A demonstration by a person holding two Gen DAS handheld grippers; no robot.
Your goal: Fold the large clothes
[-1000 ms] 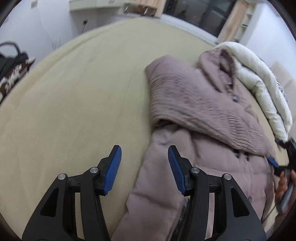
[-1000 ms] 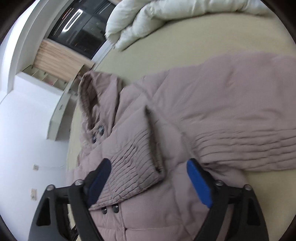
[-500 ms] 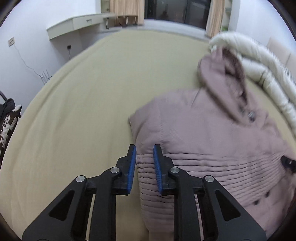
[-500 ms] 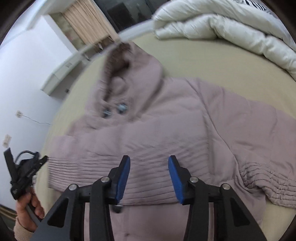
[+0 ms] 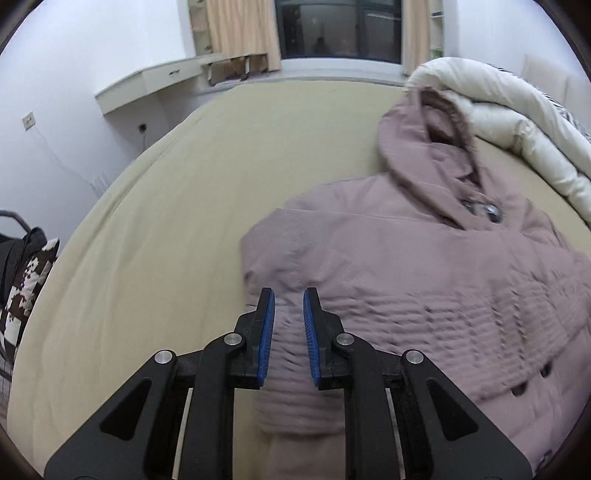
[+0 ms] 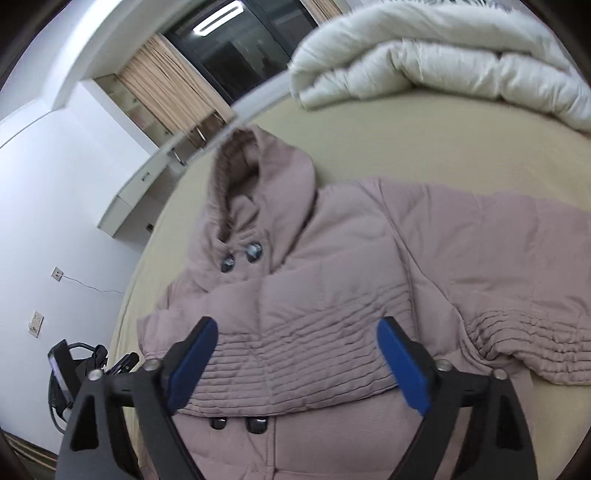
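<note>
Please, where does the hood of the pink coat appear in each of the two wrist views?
Left wrist: the hood is at upper right, beside the white duvet.
Right wrist: the hood is at upper centre-left, above two buttons.
Shared landmark: the dark window behind the bed.

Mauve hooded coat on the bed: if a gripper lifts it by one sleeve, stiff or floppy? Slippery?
The coat is probably floppy: its folded sleeve drapes across the chest and the hood slumps. The puffy quilting suggests it is bulky but light for its size. The smooth shell might slide on the bed sheet when pushed, not bunch.
</note>
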